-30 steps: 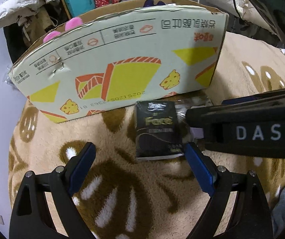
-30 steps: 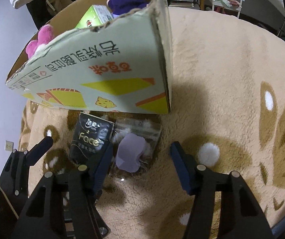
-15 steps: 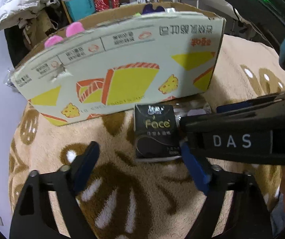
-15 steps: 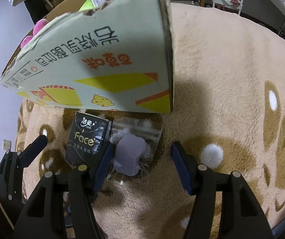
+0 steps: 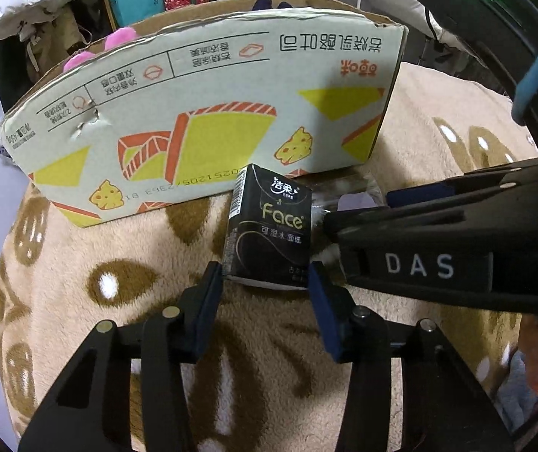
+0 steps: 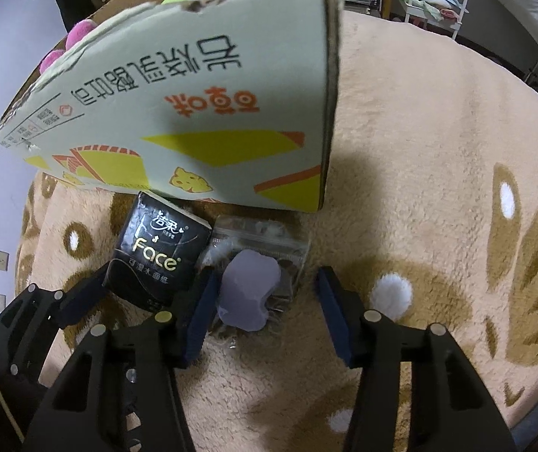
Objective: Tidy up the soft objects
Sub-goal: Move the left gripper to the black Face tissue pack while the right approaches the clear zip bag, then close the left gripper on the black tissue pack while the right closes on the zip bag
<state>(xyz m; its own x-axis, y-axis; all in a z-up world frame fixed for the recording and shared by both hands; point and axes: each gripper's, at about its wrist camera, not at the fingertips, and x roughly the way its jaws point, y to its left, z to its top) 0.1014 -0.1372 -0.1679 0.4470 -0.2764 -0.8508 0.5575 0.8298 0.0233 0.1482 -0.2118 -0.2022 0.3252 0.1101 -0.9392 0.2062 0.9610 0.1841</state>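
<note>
Left wrist view: the left gripper [image 5: 267,282] has just been closing, and its blue pads now press both sides of the black tissue pack [image 5: 269,226], near end, with the pack tilted up off the blanket [image 5: 118,301] in front of the box [image 5: 201,113]. Right wrist view: the right gripper [image 6: 265,312] has also been narrowing around the clear bag [image 6: 257,263] (a lilac soft item inside); its left pad touches the bag, the right stands apart, so nothing is pinched.
</note>
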